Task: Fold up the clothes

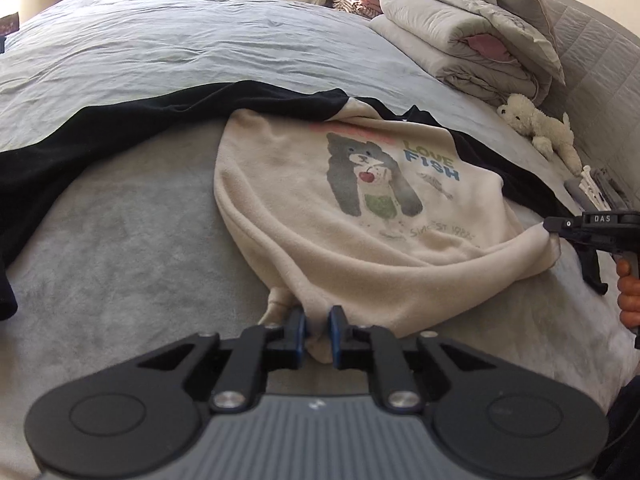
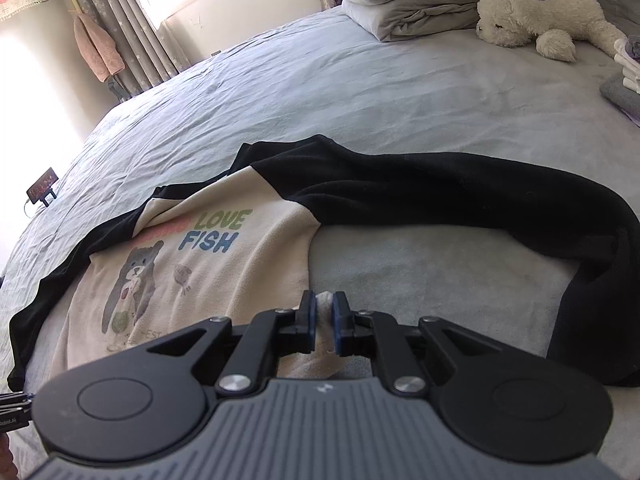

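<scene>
A cream sweatshirt (image 1: 320,216) with black sleeves and a cat print reading "LOVE FISH" lies on the grey bed (image 1: 120,264). My left gripper (image 1: 318,320) is shut on the hem at one bottom corner, lifting it slightly. My right gripper (image 2: 323,312) is shut on the other bottom corner; it also shows in the left wrist view (image 1: 554,226), pinching the hem at the right. The shirt also shows in the right wrist view (image 2: 224,264). One black sleeve (image 2: 480,200) stretches out to the right, the other (image 1: 80,152) to the left.
Folded grey quilts (image 1: 460,36) are stacked at the head of the bed. A white plush toy (image 1: 536,124) lies beside them. Small folded items (image 2: 628,76) sit at the right edge. Curtains (image 2: 120,32) and a hanging pink towel (image 2: 98,48) are at the far wall.
</scene>
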Tool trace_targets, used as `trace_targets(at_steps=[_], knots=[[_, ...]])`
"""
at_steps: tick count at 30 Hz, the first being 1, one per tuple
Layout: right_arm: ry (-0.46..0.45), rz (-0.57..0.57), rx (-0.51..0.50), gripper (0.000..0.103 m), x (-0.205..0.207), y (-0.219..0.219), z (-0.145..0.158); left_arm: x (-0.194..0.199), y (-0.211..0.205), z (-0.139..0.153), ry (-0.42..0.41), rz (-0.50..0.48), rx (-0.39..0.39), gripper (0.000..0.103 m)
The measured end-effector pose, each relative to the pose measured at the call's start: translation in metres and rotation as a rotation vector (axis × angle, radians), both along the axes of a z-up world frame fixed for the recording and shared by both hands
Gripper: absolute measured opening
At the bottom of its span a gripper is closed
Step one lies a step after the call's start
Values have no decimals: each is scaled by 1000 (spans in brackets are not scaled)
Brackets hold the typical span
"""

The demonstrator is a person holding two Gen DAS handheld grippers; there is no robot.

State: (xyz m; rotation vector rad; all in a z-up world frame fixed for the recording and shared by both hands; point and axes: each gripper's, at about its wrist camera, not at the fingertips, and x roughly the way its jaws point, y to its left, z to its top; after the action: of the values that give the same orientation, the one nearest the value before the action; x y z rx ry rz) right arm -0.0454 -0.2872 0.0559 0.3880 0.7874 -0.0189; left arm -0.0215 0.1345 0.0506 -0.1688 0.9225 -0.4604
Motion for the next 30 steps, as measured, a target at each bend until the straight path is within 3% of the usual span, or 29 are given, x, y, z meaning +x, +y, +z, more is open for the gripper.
trace_targets(at_steps=[3, 6, 8, 12, 17, 26, 30], knots=[[-48, -2, 10, 11, -12, -1, 10, -5, 27, 15, 2, 50, -204, 11], [-118, 3, 57, 11, -30, -4, 21, -15, 52, 30, -46, 73, -403, 11], [-144, -9, 126, 11, -38, -12, 24, -14, 61, 34, -54, 94, -475, 11], [-76, -70, 153, 11, -21, -22, 16, 4, 54, 26, 17, 156, -431, 11], [-21, -86, 77, 11, 3, -12, 5, 30, 38, 14, 82, 232, -355, 11], [44, -39, -37, 11, 43, -6, -14, 73, 29, -4, 157, 351, -355, 11], [39, -29, -48, 11, 46, -5, -12, 80, 32, -7, 176, 379, -391, 11]])
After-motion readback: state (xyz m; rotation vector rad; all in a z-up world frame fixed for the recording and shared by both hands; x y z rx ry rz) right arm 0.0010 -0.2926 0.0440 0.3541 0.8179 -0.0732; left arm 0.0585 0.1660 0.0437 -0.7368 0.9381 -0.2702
